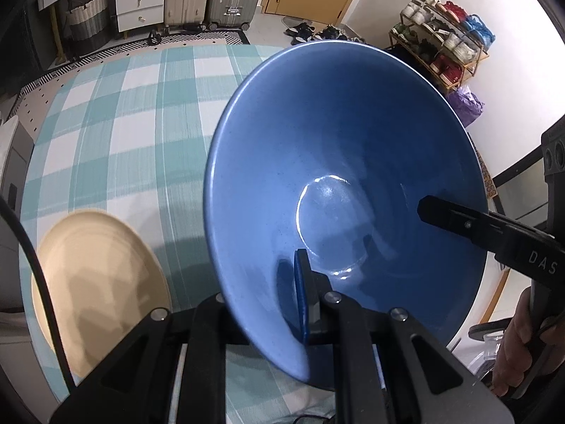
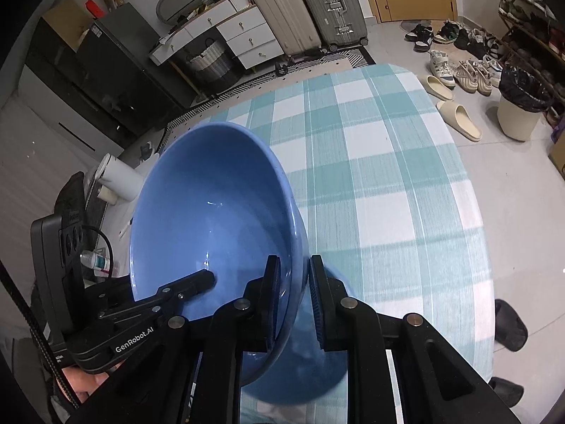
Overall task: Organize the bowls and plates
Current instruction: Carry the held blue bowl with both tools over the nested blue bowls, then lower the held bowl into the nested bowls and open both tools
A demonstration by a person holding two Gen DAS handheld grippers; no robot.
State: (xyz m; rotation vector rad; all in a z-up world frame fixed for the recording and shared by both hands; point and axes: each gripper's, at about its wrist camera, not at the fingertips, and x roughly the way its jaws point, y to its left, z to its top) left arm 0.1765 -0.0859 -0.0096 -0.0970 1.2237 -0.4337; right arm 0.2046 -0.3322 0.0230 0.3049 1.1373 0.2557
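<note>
A large blue bowl (image 1: 353, 183) hangs tilted above a tabletop (image 1: 141, 113) draped in a teal-and-white checked cloth, carried between two handheld grippers that clamp opposite sides of its rim. In the left wrist view, the left gripper (image 1: 279, 304) has its fingers (image 1: 302, 296) clenched on the rim at about 6 o'clock, one blue-padded finger inside the bowl and the other hidden behind the wall; the right gripper (image 1: 441, 212) reaches in from 3 o'clock, a black finger lying against the inner wall. A person's hand (image 1: 519, 346) grips that tool's handle at the lower right. A cream plate (image 1: 95, 289) lies flat on the cloth at 8 o'clock of the bowl, apart from it and blurred. In the right wrist view, the right gripper (image 2: 293, 300) pinches the bowl's (image 2: 212, 219) rim, one finger inside and one outside against the outer wall, while the left gripper (image 2: 197, 282) enters from the lower left at 8 o'clock, its visible finger resting on the inner surface. Beyond the tabletop (image 2: 388, 176), at 12 o'clock, two suitcases (image 2: 303, 10) stand by a white chest of drawers (image 2: 243, 39); slippers (image 2: 455, 113), shoes and a bin (image 2: 519, 106) with a black liner sit on the floor at 2 o'clock. A shoe rack (image 1: 441, 42) stands against the wall in the left wrist view at 1 o'clock.
</note>
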